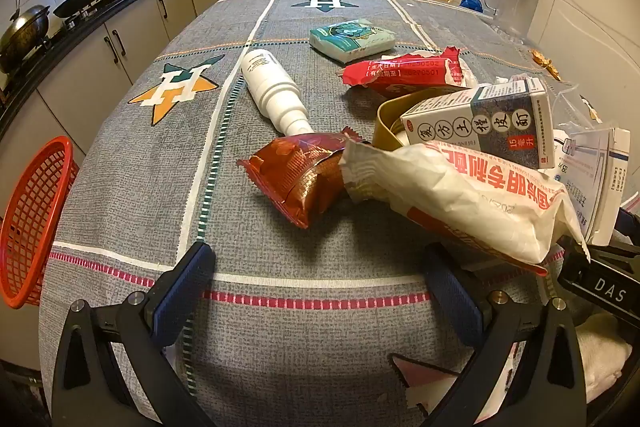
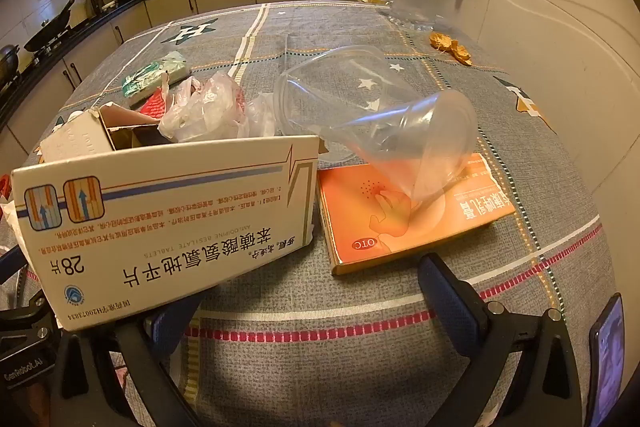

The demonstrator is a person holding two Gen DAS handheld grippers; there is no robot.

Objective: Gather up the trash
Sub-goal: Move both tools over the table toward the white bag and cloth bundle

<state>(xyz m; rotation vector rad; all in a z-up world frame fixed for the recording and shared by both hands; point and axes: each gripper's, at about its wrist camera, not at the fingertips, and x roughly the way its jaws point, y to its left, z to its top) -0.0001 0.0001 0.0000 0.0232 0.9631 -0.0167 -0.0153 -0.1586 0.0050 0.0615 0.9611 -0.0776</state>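
We judge the collecting has hardly begun: every piece of trash we can see lies on the tabletop (image 1: pixel 132 187), and the red mesh basket (image 1: pixel 36 219), hanging just off the tabletop's left edge, looks empty through the part of its mesh that shows.

We take the white bottle (image 1: pixel 276 93) as our landmark. Just in front of its neck lies a red-brown foil wrapper (image 1: pixel 300 175), touching a white paper bag (image 1: pixel 460 195) to its right. Right of the bottle sit a gold tin (image 1: pixel 390 115) and a grey medicine carton (image 1: pixel 480 119); beyond it to the right are a red wrapper (image 1: pixel 404 71) and a green tissue pack (image 1: pixel 352 37).

Further right of the bottle, in the right wrist view, we see a large white tablet box (image 2: pixel 168 223), crumpled clear plastic (image 2: pixel 208 111), a tipped clear cup (image 2: pixel 380 119) and, under it, an orange box (image 2: pixel 400 219).

Our left hand-held gripper (image 1: pixel 316 291) and right hand-held gripper (image 2: pixel 304 307) both hover with jaws spread wide, gripping nothing. All of it remains to be picked up.
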